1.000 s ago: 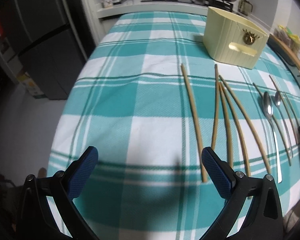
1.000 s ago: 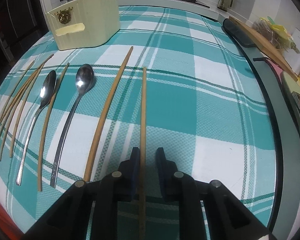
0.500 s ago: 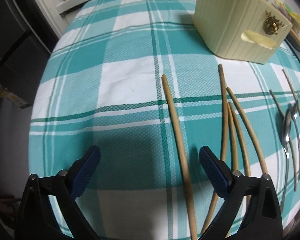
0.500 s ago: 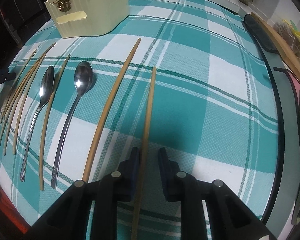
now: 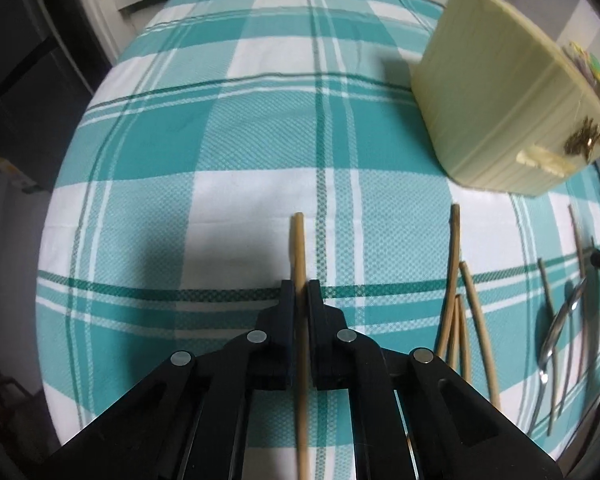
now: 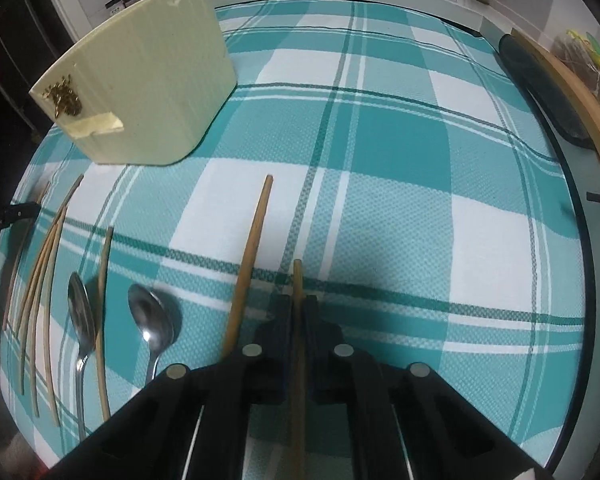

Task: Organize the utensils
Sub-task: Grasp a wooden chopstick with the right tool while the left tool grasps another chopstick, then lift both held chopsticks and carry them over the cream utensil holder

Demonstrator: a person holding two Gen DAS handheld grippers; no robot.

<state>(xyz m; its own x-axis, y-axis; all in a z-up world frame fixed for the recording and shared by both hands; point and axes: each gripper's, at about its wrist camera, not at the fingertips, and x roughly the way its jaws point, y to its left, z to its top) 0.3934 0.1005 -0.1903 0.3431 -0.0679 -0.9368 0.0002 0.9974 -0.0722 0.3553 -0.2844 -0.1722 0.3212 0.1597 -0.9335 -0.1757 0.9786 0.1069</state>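
Since the earlier left-wrist picture your left gripper (image 5: 299, 286) has gone from jaws spread wide over bare cloth to jaws clamped on the leftmost chopstick (image 5: 299, 248), which runs up between the pads with its tip poking out ahead. In that same view the cream utensil holder (image 5: 496, 108) now stands much nearer, up and to the right, and three more chopsticks (image 5: 458, 320) lie together on the checked tablecloth (image 5: 220, 152) to the right, with the spoons (image 5: 560, 328) beyond them near the edge of the picture.

From the right wrist, your right gripper (image 6: 298, 300) has tightened the last bit onto its own chopstick (image 6: 297, 276), and the holder (image 6: 148, 80) has drawn closer at upper left. A loose chopstick (image 6: 252, 248) lies just left of the jaws, then two spoons (image 6: 152, 320) with one stick between them, then a bundle of sticks further left.

You look to be at the grasp step, one stick secured in each hand. Whether either stick is clear of the cloth I cannot tell. Next, I judge, you lift both and carry them to the holder; that calls for tipping each stick upright so it drops in through the top opening, which neither view shows, and for keeping the two hands from crossing.
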